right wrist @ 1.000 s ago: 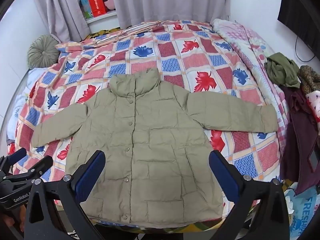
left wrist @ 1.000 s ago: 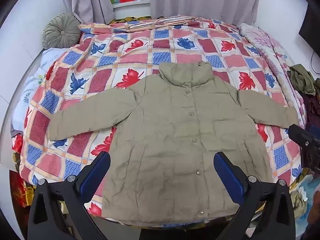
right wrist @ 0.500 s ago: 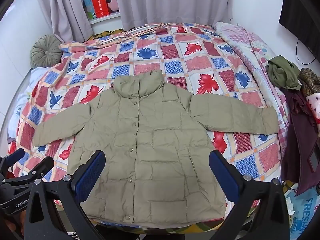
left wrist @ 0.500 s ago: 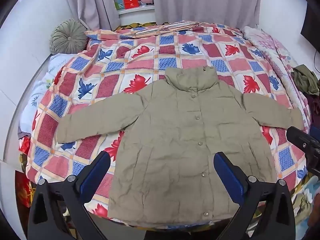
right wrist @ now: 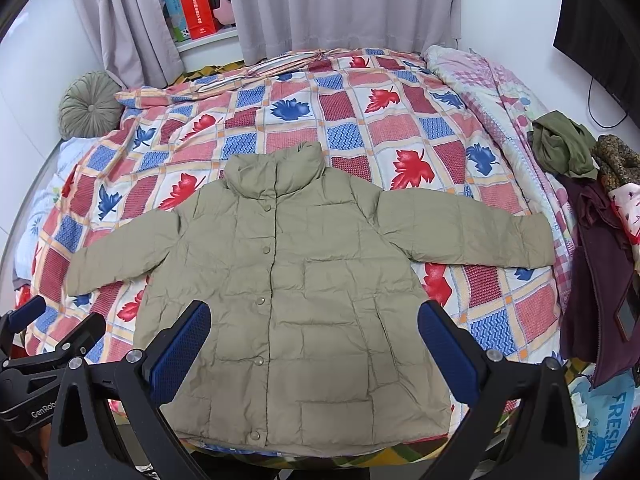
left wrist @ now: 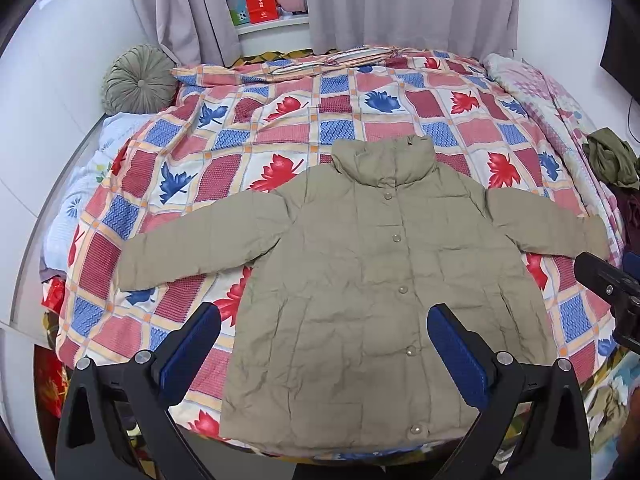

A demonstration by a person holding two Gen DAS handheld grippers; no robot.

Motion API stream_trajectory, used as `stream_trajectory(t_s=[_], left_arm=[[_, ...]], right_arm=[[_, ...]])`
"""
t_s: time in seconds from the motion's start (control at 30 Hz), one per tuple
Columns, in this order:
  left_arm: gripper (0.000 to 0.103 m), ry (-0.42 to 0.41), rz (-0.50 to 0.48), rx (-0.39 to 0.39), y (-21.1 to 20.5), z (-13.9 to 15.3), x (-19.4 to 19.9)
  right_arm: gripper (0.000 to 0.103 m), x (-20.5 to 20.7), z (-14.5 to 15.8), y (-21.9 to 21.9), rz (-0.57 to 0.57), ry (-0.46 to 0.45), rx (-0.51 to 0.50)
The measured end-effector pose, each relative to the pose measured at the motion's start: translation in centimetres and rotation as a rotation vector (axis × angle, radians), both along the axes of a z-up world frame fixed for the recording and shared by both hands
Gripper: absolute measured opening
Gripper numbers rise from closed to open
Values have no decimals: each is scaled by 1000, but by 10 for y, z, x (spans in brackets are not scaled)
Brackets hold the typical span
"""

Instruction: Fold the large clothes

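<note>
A khaki puffer jacket (left wrist: 360, 280) lies flat and buttoned on the bed, front up, collar away from me, both sleeves spread out; it also shows in the right wrist view (right wrist: 288, 292). My left gripper (left wrist: 324, 344) is open and empty, held above the jacket's lower hem. My right gripper (right wrist: 314, 344) is open and empty, also above the hem. The left gripper shows at the lower left of the right wrist view (right wrist: 24, 320). The right gripper's body shows at the right edge of the left wrist view (left wrist: 612, 288).
The bed (left wrist: 280, 120) has a red, blue and white leaf-pattern quilt. A round grey-green cushion (left wrist: 138, 80) sits at the far left corner. A heap of clothes (right wrist: 580, 184) lies on the right. Curtains (right wrist: 340, 0) and a shelf with boxes (right wrist: 196, 12) are behind.
Both grippers have risen and tilted, so the jacket sits lower and smaller in view. The jacket has not moved. Both grippers stay open.
</note>
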State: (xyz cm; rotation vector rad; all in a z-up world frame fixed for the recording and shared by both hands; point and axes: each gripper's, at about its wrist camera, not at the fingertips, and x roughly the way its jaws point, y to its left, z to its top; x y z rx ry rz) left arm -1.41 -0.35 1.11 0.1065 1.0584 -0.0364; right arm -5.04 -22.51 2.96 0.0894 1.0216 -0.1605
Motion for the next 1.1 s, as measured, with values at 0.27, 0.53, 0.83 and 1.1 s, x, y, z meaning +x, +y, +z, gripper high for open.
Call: stream_trajectory(t_s=[0.27,0.53,0.83,1.1], left_arm=[[103,-2,6,-2,3,1,0],[103,-2,4,-2,3,0,0],[103,-4,3,-2,4,0,0],[103,-3,3,-2,4,0,-1]], right_arm=[[103,-1,0,-1,2,-2,-1],[103,0,-1,1,1,-3,-1],[103,-1,0,1,0,-5,-2],[103,-2,0,1,0,-6,-3]])
